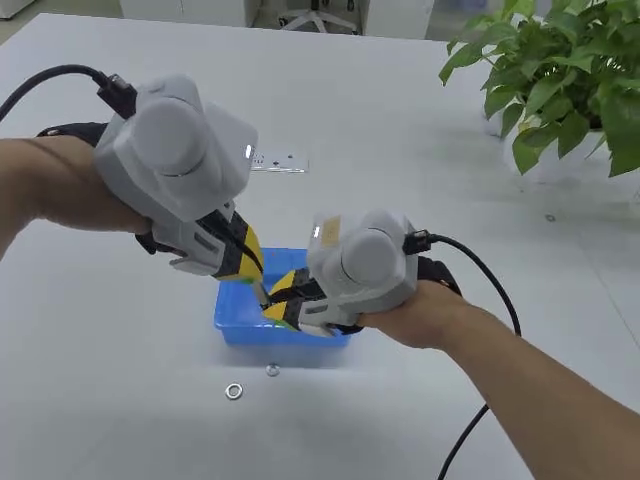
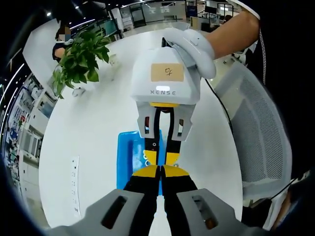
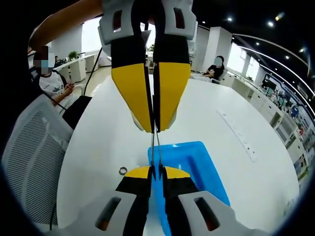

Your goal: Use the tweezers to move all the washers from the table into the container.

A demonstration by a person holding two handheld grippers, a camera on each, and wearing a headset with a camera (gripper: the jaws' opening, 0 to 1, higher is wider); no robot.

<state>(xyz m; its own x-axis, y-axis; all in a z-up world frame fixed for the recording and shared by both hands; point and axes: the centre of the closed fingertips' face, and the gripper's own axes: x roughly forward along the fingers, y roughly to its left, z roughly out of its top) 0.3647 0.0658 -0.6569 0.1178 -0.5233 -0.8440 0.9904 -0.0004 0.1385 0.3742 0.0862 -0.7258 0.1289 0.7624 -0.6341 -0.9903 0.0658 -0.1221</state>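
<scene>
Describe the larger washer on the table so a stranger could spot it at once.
On the white table, find the blue container. Just in front of its near wall, towards the person, lie two washers. The one meant is the larger washer, a clear ring lying left of, and nearer the person than, the smaller washer.

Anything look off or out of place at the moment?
Nothing damaged. Left gripper and right gripper both pinch the same tweezers above the blue container; a washer lies on the table outside it.

"xense" on the white housing of the right gripper (image 2: 161, 160), under a tan sticker (image 2: 167, 72) with unreadable scrawl
</scene>
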